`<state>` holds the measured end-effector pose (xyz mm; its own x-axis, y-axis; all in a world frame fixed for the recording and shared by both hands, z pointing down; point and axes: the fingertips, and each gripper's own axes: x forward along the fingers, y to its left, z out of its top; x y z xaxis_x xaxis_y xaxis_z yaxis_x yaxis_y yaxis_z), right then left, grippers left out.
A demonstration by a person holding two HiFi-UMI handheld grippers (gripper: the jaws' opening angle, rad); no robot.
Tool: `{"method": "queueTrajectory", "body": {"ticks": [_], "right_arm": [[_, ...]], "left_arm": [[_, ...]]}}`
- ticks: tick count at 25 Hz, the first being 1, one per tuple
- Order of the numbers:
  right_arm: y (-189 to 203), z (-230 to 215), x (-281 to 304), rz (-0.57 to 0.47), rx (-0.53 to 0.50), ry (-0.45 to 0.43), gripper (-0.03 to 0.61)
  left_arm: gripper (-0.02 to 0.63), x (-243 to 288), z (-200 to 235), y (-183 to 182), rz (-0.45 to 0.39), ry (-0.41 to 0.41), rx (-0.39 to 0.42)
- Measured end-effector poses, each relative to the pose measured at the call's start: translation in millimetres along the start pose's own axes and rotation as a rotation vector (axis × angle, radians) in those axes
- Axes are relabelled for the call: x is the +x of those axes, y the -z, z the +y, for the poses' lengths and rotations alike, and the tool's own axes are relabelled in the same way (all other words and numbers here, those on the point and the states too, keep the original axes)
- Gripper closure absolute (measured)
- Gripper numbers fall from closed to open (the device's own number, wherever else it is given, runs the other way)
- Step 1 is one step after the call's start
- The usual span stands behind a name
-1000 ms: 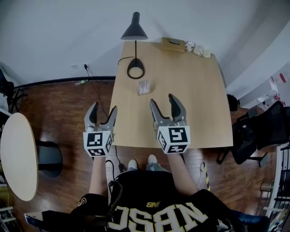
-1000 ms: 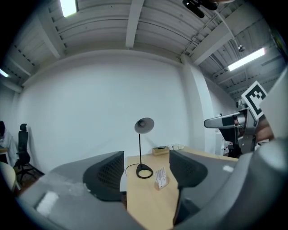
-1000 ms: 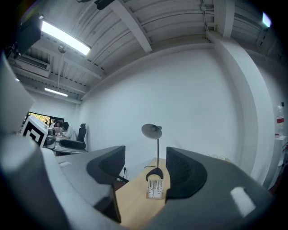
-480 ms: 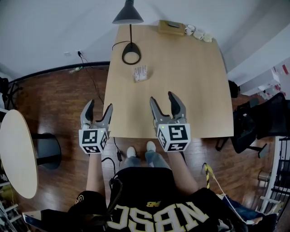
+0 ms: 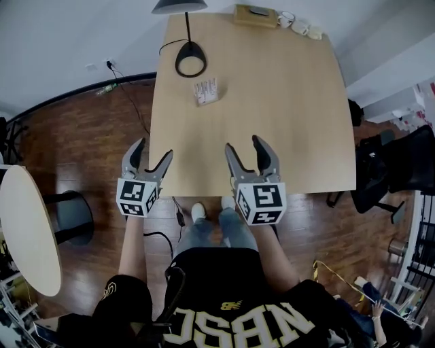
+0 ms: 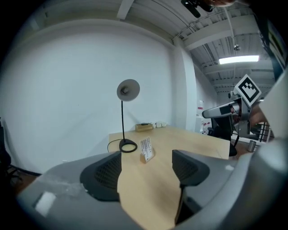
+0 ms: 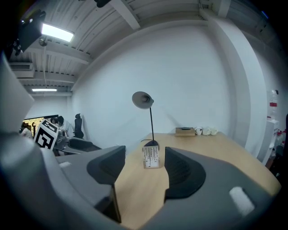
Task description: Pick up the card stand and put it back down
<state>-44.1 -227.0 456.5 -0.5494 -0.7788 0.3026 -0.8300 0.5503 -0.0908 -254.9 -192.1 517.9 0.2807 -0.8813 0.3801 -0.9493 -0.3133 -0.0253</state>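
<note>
The card stand, a small wooden block holding white cards, sits upright on the light wooden table near the lamp base. It also shows far ahead in the left gripper view as the card stand and in the right gripper view as the card stand. My left gripper hovers at the table's near left corner; its jaws have just been opening and hold nothing. My right gripper is over the near edge, open and empty. Both are well short of the stand.
A black desk lamp with its cable stands just beyond the stand. A wooden box and white cups sit at the far edge. A round table is to the left, a dark chair to the right.
Both grippers have come down toward the table's near edge. The left jaws stand slightly wider. The card stand has not moved on the table.
</note>
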Motion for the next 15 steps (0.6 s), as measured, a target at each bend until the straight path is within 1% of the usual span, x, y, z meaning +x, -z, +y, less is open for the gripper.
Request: {"method": "queueTrajectory", "body": {"ticks": [4,7,8,13,15], "right_arm": [[22.0,-11.6,4.8,0.037,0.030,0.014,0.296],[43.0,-20.1,10.6,0.075,0.049,0.020,0.296],[50.3,-23.0,12.4,0.086,0.054,0.022,0.296],[77.9,-37.5,21.5,0.119,0.075,0.025,0.296],[84.0,-44.2,26.4,0.125,0.082,0.030,0.296]], "left_arm": [[0.235,0.8,33.0,32.7,0.062,-0.024,-0.022],[0.205,1.9,59.4,48.3,0.068,-0.031,-0.090],[0.196,3.7,66.6,51.5,0.069,-0.027,-0.093],[0.117,21.7,95.9,61.5,0.093,0.036,-0.011],[0.052,34.8,107.2,64.3,0.106,0.073,0.025]]}}
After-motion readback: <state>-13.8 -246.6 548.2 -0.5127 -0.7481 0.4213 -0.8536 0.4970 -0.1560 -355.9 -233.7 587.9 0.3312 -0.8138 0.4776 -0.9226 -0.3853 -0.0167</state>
